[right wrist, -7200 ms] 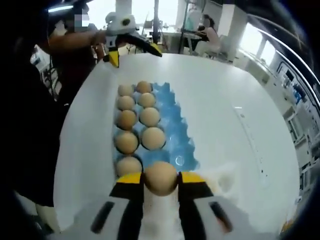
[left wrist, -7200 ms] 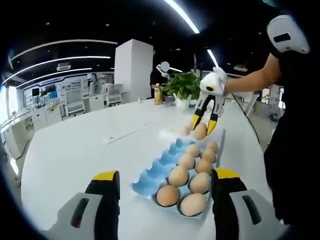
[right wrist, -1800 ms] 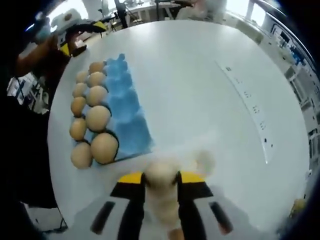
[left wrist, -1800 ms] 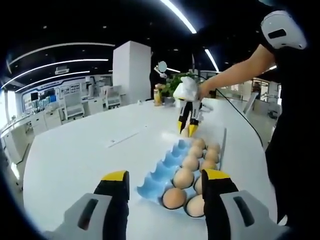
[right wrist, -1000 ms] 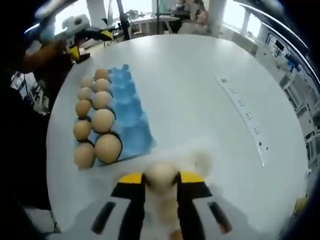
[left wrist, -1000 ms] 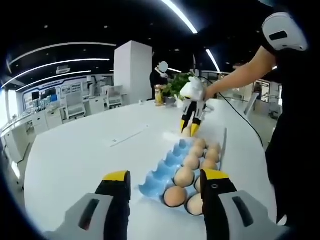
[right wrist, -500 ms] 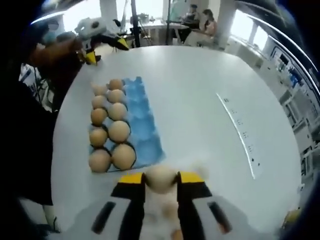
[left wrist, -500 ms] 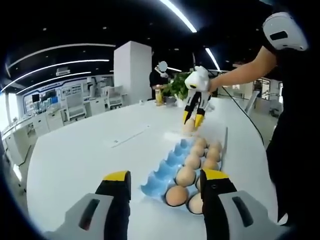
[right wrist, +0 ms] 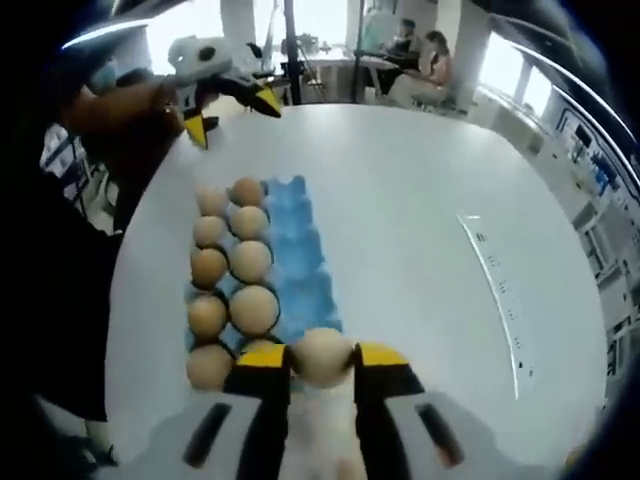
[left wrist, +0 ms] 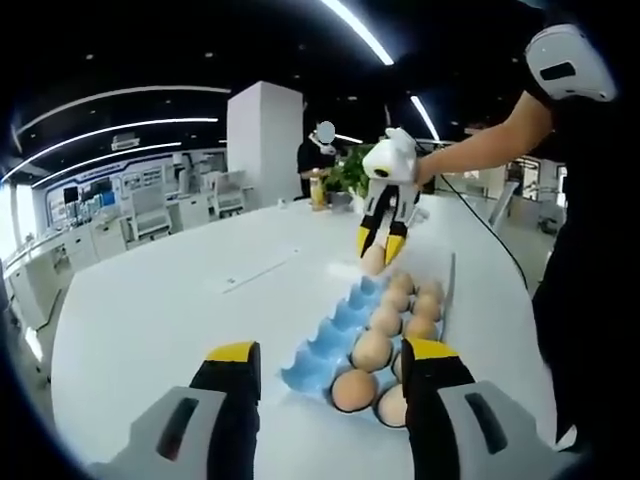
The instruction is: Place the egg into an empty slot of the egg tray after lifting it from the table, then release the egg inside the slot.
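In your left gripper view, your right gripper (left wrist: 377, 245) hangs above the far end of the blue egg tray (left wrist: 322, 345), pinching the egg (left wrist: 373, 259) clear of the white table (left wrist: 160, 310). In your right gripper view the egg (right wrist: 322, 358) sits squeezed between the yellow tips, hiding the tray's (right wrist: 300, 262) near slots. Your left gripper (left wrist: 330, 372) stays spread, holding nothing.
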